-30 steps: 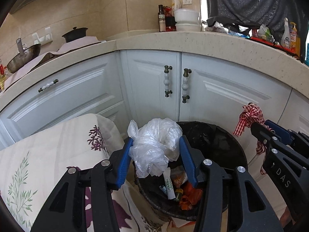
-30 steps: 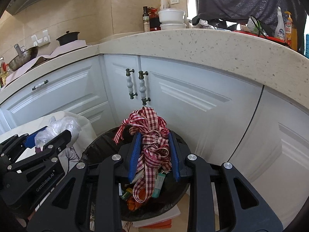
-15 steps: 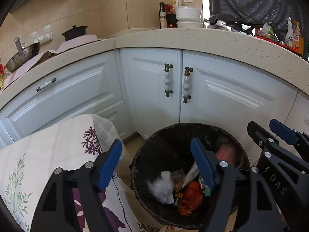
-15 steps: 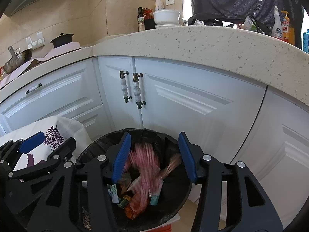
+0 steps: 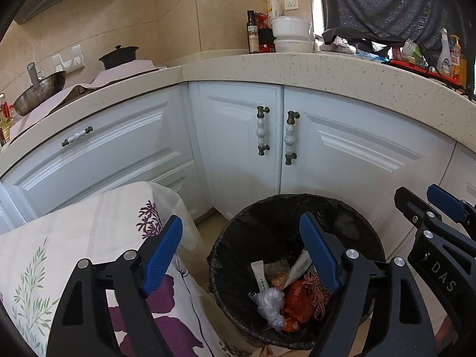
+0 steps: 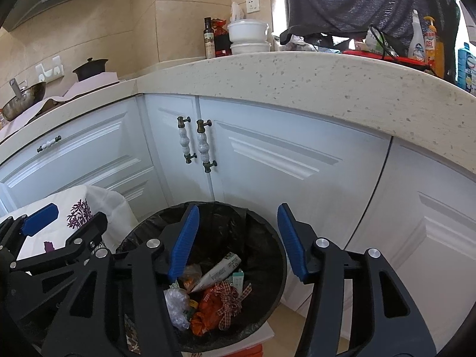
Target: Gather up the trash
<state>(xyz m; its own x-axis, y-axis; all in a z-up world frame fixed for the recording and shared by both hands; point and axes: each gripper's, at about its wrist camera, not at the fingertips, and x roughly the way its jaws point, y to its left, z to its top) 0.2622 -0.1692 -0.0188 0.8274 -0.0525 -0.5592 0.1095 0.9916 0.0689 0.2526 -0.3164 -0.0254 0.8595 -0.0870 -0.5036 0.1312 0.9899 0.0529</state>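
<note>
- White cabinet doors are curving around me under a speckled counter, and three porcelain handles are showing on them: two upright ones side by side and one lying level on a drawer.
- Up on the counter, two white bowls are sitting stacked beside one dark bottle; one black lidded pot and one metal pan are standing farther left.
- One trash bin with a black liner is standing on the floor right before the cabinets, beside a floral cloth.
- I am holding my left gripper over the bin with its two blue pads spread wide and nothing between them.
- I am holding my right gripper above the same bin, its two blue pads likewise parted and gripping nothing.
- Inside the bin, the trash is lying in one loose heap: one crumpled clear plastic bag, one red-and-white checked ribbon, one orange wrapper, one white tube and one printed paper packet.
- Bag and ribbon are resting on top of the heap, the bag at the left, the ribbon at the right, the orange wrapper showing between them.
</note>
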